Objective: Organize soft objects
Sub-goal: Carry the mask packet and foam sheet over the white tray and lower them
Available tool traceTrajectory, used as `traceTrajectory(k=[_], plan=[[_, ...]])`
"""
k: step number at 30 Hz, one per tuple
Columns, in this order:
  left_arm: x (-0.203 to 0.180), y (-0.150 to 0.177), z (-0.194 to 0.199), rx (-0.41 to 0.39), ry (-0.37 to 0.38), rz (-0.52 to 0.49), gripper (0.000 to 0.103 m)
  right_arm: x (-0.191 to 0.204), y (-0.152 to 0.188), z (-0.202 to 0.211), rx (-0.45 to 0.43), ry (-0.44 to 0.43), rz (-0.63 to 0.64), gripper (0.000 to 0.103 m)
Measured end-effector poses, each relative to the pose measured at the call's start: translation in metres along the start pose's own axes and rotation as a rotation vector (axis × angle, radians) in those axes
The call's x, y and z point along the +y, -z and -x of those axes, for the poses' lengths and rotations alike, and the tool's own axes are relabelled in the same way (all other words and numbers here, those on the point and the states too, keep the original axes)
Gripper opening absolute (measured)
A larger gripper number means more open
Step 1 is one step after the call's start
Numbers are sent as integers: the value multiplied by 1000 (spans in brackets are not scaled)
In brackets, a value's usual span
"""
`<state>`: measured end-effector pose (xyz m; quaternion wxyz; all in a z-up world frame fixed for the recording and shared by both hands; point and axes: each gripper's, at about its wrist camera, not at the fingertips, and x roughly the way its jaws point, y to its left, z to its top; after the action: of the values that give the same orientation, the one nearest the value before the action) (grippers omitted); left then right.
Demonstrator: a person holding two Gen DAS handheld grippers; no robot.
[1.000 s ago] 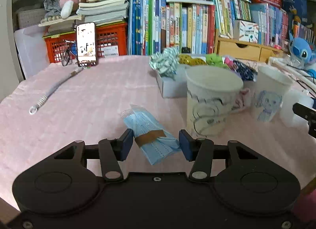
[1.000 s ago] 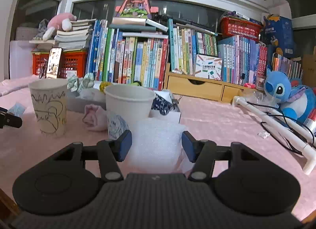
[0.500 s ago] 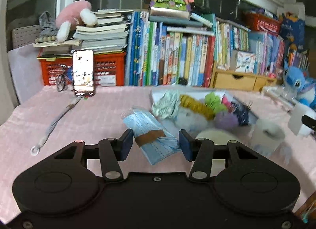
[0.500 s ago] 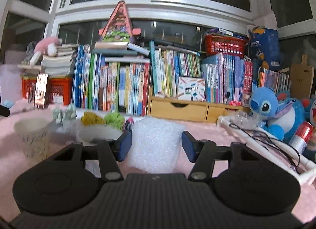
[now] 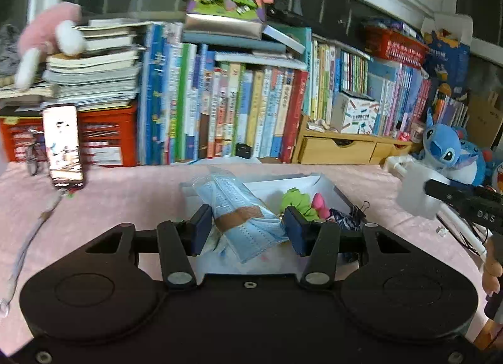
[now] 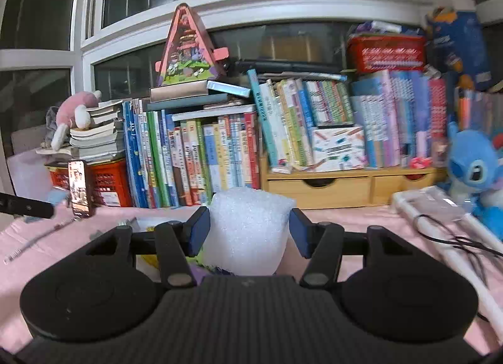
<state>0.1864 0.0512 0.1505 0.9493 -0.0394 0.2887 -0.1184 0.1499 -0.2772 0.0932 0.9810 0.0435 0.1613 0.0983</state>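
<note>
Left hand-held gripper (image 5: 248, 229): jaws part-way closed, pads clamped on a flat pack of light-blue pleated face masks in clear plastic wrap with a brown paper band (image 5: 242, 210). The pack is up off the bench, above the white open box (image 5: 317, 183) of soft bits. Long axis runs diagonally, far end up-left, near end down-right; the band sits at the grip. The near end is partly cut off behind the gripper body.

Right hand-held gripper (image 6: 248, 232): jaws about half-way, pads pressing both sides of a white bubble-wrap wad (image 6: 248, 232), lifted over the pink-covered bench (image 6: 361, 216). Blocky, roughly upright; its lower edge is hidden by the gripper body.

Box contents: green (image 5: 295, 200) and pink (image 5: 320, 203) fabric lumps, the rest occluded. Background is motion-blurred.
</note>
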Motion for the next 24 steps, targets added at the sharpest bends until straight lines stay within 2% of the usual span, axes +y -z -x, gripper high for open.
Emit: traceTrajectory(k=[3, 7, 12, 17, 24], plan=[[-9, -20, -35, 64, 6, -16, 48, -2, -12, -32, 53, -27, -18, 59], [-13, -44, -87, 164, 64, 18, 48, -2, -23, -80, 117, -37, -34, 59], [-18, -59, -143, 218, 53, 23, 48, 1, -24, -128, 172, -22, -22, 59], [-24, -65, -189, 274, 29, 7, 48, 5, -22, -162, 222, 15, 20, 59], [-22, -61, -234, 339, 43, 28, 48, 6, -10, -201, 281, 31, 57, 59]])
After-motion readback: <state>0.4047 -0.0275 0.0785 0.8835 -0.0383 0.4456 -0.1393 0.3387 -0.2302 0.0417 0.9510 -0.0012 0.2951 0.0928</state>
